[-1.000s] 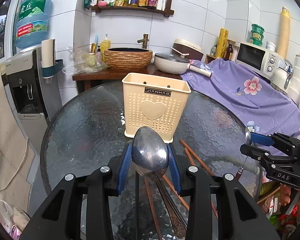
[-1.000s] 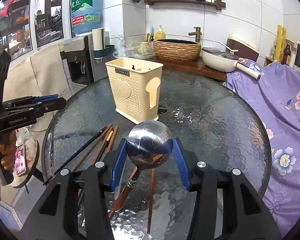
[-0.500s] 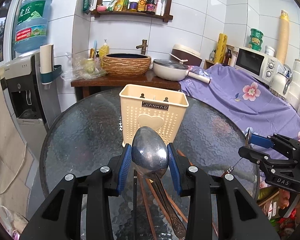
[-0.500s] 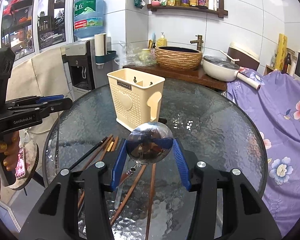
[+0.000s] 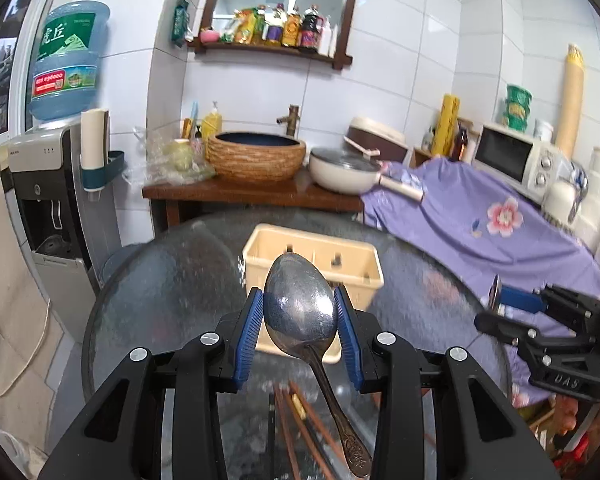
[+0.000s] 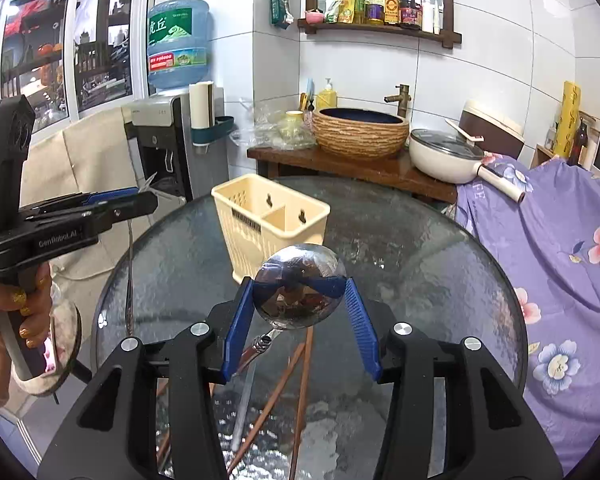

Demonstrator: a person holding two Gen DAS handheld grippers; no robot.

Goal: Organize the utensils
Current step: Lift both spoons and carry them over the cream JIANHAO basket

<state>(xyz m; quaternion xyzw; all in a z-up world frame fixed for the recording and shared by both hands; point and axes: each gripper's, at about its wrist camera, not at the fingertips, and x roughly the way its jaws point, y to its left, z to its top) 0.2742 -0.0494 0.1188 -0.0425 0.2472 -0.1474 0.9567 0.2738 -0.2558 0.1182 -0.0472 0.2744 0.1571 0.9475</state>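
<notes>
My left gripper [image 5: 299, 316] is shut on a steel spoon [image 5: 300, 304] by its bowl, handle hanging down, held in the air in front of the cream utensil holder [image 5: 312, 256]. My right gripper [image 6: 300, 300] is shut on a round steel ladle [image 6: 300, 286] by its bowl, handle pointing down. The holder [image 6: 270, 220] has two compartments and stands on the round glass table [image 6: 420, 264]. Several brown chopsticks [image 6: 304, 360] lie on the glass below the grippers; they also show in the left wrist view [image 5: 296, 420]. Each gripper shows in the other's view, the left [image 6: 140, 200] and the right [image 5: 496, 300].
A purple flowered cloth [image 6: 560, 248] covers furniture to the right of the table. A wooden counter behind holds a woven basin [image 6: 360, 132] and a white pan [image 6: 448, 156]. A water dispenser [image 6: 164, 136] stands at the back left. A microwave [image 5: 516, 160] is at the right.
Both grippers have risen with their utensils, so the holder now looks lower and its open top shows. The chopsticks stay on the glass.
</notes>
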